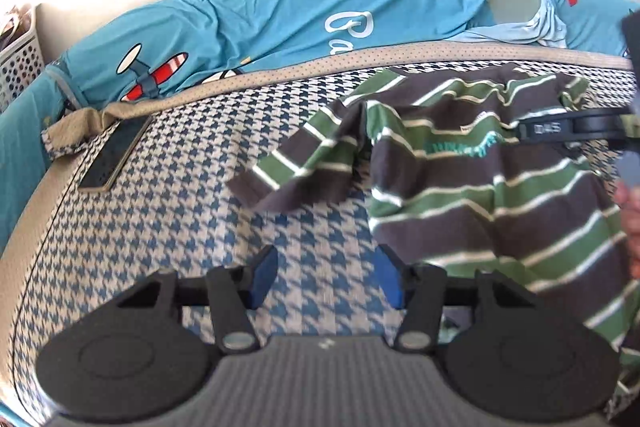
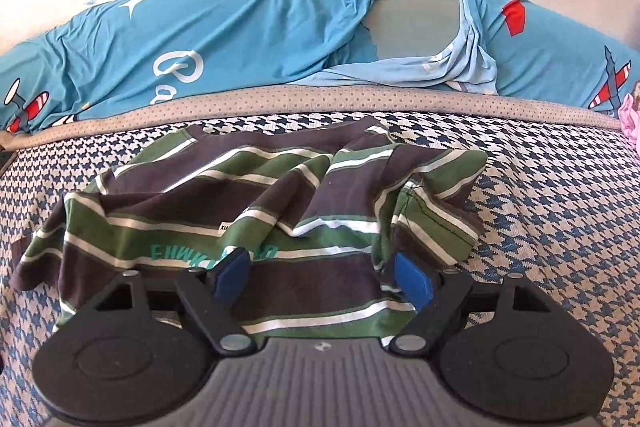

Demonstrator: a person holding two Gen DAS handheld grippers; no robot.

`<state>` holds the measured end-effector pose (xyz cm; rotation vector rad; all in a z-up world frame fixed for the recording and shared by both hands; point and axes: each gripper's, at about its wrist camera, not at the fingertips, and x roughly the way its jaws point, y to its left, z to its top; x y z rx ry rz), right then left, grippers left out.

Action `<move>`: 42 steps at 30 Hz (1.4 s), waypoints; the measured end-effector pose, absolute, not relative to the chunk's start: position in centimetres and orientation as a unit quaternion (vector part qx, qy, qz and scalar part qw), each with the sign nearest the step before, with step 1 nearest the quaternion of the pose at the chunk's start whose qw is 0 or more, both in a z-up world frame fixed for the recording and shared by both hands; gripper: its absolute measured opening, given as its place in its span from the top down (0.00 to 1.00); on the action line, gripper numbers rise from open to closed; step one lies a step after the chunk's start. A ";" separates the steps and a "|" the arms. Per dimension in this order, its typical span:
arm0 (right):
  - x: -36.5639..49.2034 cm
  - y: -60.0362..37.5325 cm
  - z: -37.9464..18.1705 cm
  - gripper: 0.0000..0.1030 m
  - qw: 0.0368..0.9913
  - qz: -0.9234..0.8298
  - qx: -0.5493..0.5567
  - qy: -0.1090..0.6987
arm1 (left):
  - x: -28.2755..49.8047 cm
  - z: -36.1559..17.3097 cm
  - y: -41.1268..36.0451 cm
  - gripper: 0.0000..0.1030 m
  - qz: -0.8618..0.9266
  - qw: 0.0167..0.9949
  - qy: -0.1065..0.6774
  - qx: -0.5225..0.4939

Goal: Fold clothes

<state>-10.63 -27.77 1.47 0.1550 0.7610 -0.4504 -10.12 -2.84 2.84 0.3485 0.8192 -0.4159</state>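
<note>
Shirt (image 2: 256,211), the striped one, lies rumpled with sleeves askew on our houndstooth mattress (image 1: 192,187), both jaws spread and empty, left gripper (image 1: 326,277) off its left edge, right gripper (image 2: 324,273) over its near half; we judge flattening comes next.

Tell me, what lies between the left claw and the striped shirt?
Only bare houndstooth cover, seen in the left wrist view; the open left claw is beside the striped shirt.

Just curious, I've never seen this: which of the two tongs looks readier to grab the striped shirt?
Probably the right tongs: they hang open directly over the crumpled green-and-brown striped shirt. The left tongs are open over bare houndstooth cover, beside it.
</note>
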 end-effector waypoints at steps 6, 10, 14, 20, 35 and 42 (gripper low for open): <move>-11.6 -31.2 1.9 0.24 0.895 -0.238 0.085 0.368 | -8.1 1.0 -7.3 0.51 -0.220 0.868 0.408 0.178; -11.9 -33.7 2.1 0.24 0.890 -0.255 0.095 0.366 | -6.4 0.0 -8.8 0.40 -0.230 0.856 0.442 0.140; -11.7 -35.7 1.7 0.24 0.884 -0.257 0.132 0.368 | -4.9 -0.5 -10.5 0.22 -0.218 0.861 0.432 0.156; -10.1 -35.8 0.7 0.24 0.884 -0.244 0.135 0.375 | -3.7 -2.2 -12.4 0.18 -0.210 0.858 0.434 0.176; -11.5 -37.8 2.6 0.86 0.884 -0.329 0.156 0.294 | -4.8 -2.4 -13.5 0.67 -0.224 0.860 0.420 0.182; -13.0 -40.5 2.1 0.87 0.830 -0.429 0.155 0.320 | -6.3 -1.3 -13.7 0.74 -0.264 0.854 0.409 0.183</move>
